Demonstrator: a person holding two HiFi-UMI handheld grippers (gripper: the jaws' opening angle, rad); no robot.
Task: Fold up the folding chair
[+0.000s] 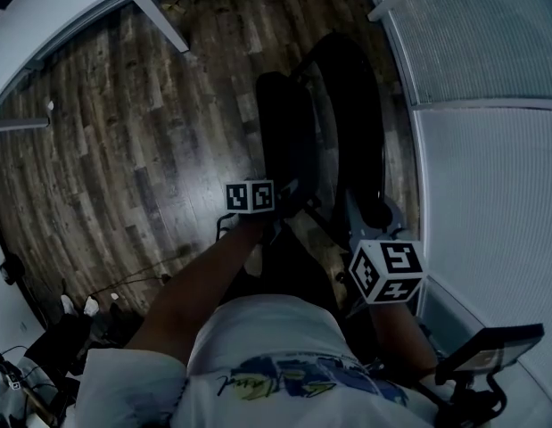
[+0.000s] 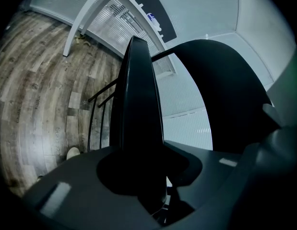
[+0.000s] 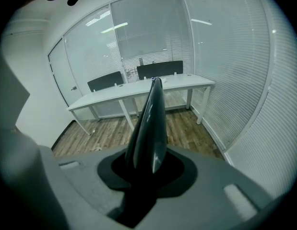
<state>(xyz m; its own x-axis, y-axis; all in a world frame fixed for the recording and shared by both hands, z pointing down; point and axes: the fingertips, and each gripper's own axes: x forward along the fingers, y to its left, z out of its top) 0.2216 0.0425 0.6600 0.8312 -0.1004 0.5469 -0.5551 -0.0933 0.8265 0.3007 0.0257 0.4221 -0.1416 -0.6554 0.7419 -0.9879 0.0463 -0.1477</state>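
Note:
The black folding chair stands on the wood floor in front of me. In the head view its seat point(image 1: 289, 141) is tipped up close to its backrest point(image 1: 351, 114). My left gripper point(image 1: 289, 194) is shut on the near edge of the seat. In the left gripper view the seat point(image 2: 136, 104) rises edge-on out of the left gripper point(image 2: 143, 176), with the backrest point(image 2: 225, 95) a dark mass at right. My right gripper point(image 1: 374, 212) is shut on the backrest, whose glossy edge point(image 3: 150, 123) runs up from the right gripper point(image 3: 146, 176) in its own view.
A glass wall with blinds point(image 1: 490, 150) runs close along the chair's right. A white table point(image 3: 138, 92) with two dark chairs point(image 3: 160, 70) behind it stands beyond; its leg point(image 1: 160, 16) shows at top. Cables and gear point(image 1: 70, 328) lie at lower left.

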